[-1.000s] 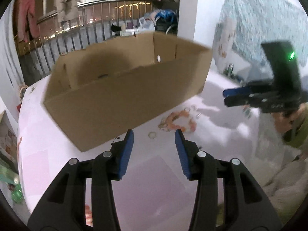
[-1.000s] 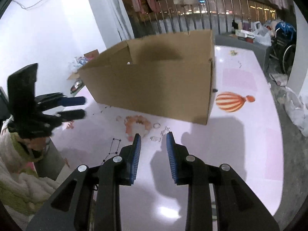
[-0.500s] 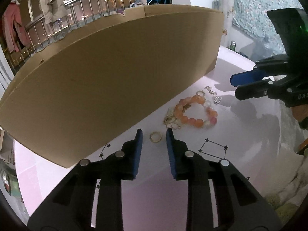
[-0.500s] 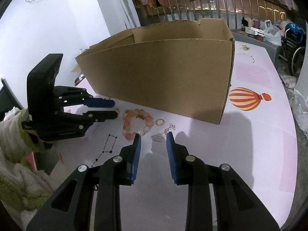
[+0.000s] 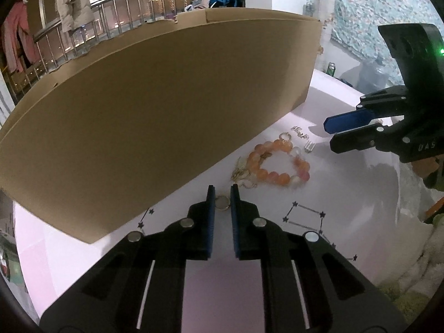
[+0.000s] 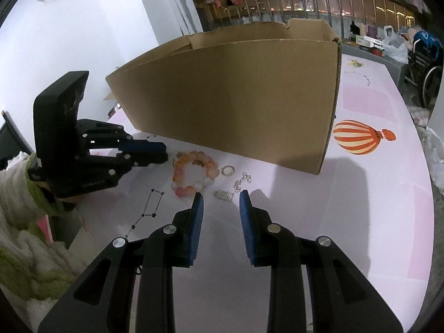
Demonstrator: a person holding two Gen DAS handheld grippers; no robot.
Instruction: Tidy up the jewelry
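Note:
A small gold ring (image 5: 222, 203) lies on the table right between the blue pads of my left gripper (image 5: 222, 194), whose jaws are closing and touch it on both sides. Just beyond lie an orange bead bracelet (image 5: 277, 163) and gold earrings (image 5: 241, 172). The cardboard box (image 5: 166, 105) stands directly behind. My right gripper (image 6: 221, 194) hovers open, with a small silver clip (image 6: 223, 195) on the table level with its tips. Ahead of it are a second ring (image 6: 228, 170), a silver chain (image 6: 243, 179) and the bracelet (image 6: 194, 172). The left gripper (image 6: 165, 152) shows at the left there, the right gripper (image 5: 330, 133) at the right.
The pale pink table (image 6: 305, 222) carries a printed hot-air balloon (image 6: 358, 137) and star drawings (image 6: 151, 208). A green and white sleeve (image 6: 25, 222) fills the lower left. A railing with hanging clothes (image 5: 69, 8) lies beyond the box. A can (image 5: 330, 68) stands at the far right.
My left gripper dropped in close to the box's foot and its jaws narrowed around the gold ring. The right gripper sank a little toward the jewelry, its gap unchanged.

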